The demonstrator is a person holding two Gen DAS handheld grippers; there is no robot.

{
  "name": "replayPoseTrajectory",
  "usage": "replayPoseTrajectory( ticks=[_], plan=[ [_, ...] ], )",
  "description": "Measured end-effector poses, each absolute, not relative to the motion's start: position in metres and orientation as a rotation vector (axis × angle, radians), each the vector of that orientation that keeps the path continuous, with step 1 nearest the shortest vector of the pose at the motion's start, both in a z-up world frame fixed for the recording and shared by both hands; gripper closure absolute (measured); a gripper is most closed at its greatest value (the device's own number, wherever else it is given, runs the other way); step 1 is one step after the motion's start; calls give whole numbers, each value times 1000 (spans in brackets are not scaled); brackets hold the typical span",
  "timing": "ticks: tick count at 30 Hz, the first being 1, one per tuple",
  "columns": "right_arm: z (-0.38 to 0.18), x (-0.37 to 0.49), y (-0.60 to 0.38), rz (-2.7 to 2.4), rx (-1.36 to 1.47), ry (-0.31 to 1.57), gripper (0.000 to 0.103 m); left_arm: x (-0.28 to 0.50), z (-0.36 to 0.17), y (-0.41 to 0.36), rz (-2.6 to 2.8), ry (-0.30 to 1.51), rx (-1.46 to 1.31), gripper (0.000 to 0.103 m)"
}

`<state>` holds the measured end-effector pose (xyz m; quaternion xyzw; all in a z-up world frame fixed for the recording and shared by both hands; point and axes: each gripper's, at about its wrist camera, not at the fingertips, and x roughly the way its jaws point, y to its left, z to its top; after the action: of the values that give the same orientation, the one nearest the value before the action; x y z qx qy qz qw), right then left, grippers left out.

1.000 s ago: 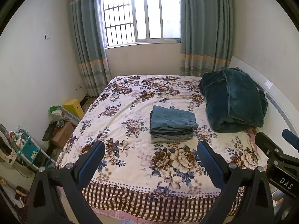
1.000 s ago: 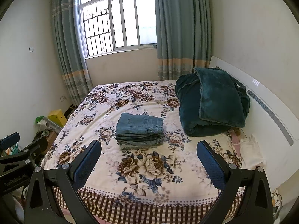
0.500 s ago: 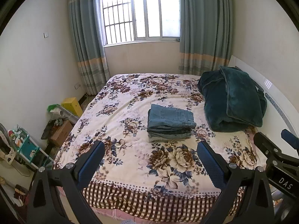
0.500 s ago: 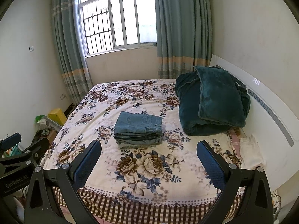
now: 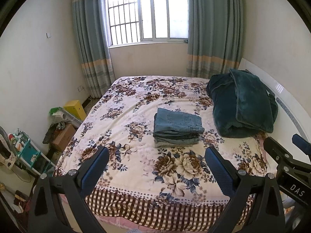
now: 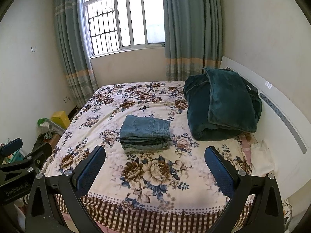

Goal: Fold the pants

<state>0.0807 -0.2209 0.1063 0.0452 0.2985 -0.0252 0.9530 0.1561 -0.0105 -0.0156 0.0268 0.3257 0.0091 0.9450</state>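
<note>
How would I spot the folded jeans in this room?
Look at the floral-covered bed under the window. Near its middle sits a neat stack of folded blue denim jeans. Unlike the bulky dark teal blanket beside it, it is small, flat and square-edged.

Ahead of the left gripper [image 5: 155, 161], on the bed [image 5: 136, 155], lies 1 stack of folded pants [image 5: 177, 128]; how many pairs it holds cannot be told. To its right sits 1 dark green blanket [image 5: 245, 103]. Beyond, 1 window [image 5: 147, 13] has 2 curtains [image 5: 91, 38]. Left of the bed are 1 yellow box [image 5: 75, 109] and 1 cardboard box [image 5: 63, 137]. 2 grippers show, the right gripper [image 6: 155, 161] included.
</note>
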Motion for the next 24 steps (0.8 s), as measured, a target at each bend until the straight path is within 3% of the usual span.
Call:
replayPoseTrajectory(
  ticks=[24],
  plan=[
    [110, 88, -224, -47, 85, 612, 0, 155, -17, -10, 30, 661, 50, 2]
  ],
)
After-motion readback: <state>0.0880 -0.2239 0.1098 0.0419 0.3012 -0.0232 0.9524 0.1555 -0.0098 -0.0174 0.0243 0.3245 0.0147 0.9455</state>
